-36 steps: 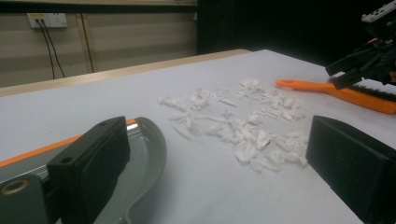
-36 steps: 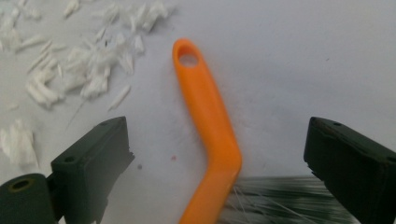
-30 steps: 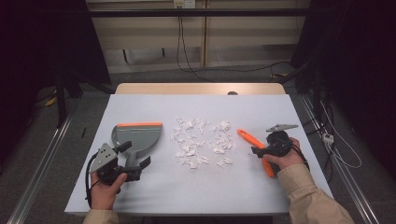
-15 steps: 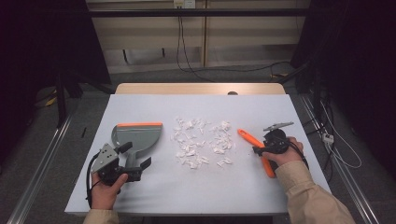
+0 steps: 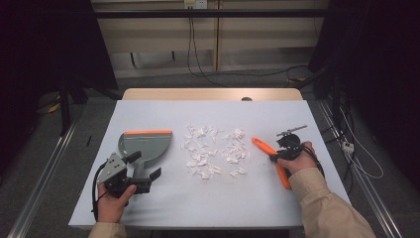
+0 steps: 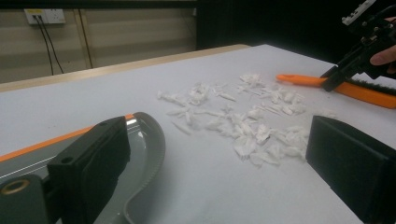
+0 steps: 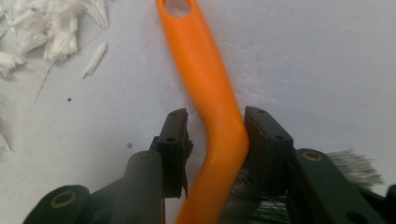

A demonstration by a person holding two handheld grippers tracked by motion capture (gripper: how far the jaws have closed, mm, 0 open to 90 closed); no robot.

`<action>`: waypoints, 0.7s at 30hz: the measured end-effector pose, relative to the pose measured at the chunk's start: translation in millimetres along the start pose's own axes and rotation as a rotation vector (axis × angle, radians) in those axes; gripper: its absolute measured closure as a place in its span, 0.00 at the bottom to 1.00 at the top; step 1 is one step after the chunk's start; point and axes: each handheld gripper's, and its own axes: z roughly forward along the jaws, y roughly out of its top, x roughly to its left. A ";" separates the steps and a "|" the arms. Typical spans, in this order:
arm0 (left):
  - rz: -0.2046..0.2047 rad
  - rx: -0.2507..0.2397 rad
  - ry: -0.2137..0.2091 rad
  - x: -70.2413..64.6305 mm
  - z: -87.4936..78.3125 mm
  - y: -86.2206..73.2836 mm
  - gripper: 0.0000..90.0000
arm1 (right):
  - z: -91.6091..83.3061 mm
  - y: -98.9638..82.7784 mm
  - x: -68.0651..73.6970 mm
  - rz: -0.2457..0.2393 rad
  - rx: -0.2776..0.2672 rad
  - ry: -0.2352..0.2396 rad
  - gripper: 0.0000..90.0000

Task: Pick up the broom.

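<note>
An orange brush (image 5: 266, 149) lies on the white table (image 5: 208, 208), right of a patch of white paper scraps (image 5: 215, 151). My right gripper (image 5: 274, 157) straddles the brush's handle (image 7: 210, 84). Its jaws have just been closing: the right pad touches the handle and a thin gap remains at the left pad. A grey dustpan (image 5: 146, 145) with an orange lip lies to the left of the scraps. My left gripper (image 5: 143, 167) stands open, with the dustpan's handle between its wide jaws (image 6: 144, 135).
Paper scraps (image 6: 252, 121) are strewn between dustpan and brush (image 6: 355, 88). The brush's dark bristles (image 7: 345, 163) lie under my right gripper (image 7: 215, 135). Bare table runs along the front and back edges. Cables hang at the far wall.
The right gripper has settled slightly onto the brush handle and its jaws look narrower. The left hand, dustpan and scraps have not moved.
</note>
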 end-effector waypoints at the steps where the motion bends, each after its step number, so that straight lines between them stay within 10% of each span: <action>1: 0.001 0.000 -0.002 -0.5 0.7 -0.1 0.07 | 0.0 0.0 0.0 0.000 0.000 0.000 0.68; 21: 0.016 0.005 -0.007 -4.7 3.5 0.2 0.07 | 2.4 11.1 -3.2 0.053 0.061 -0.003 0.77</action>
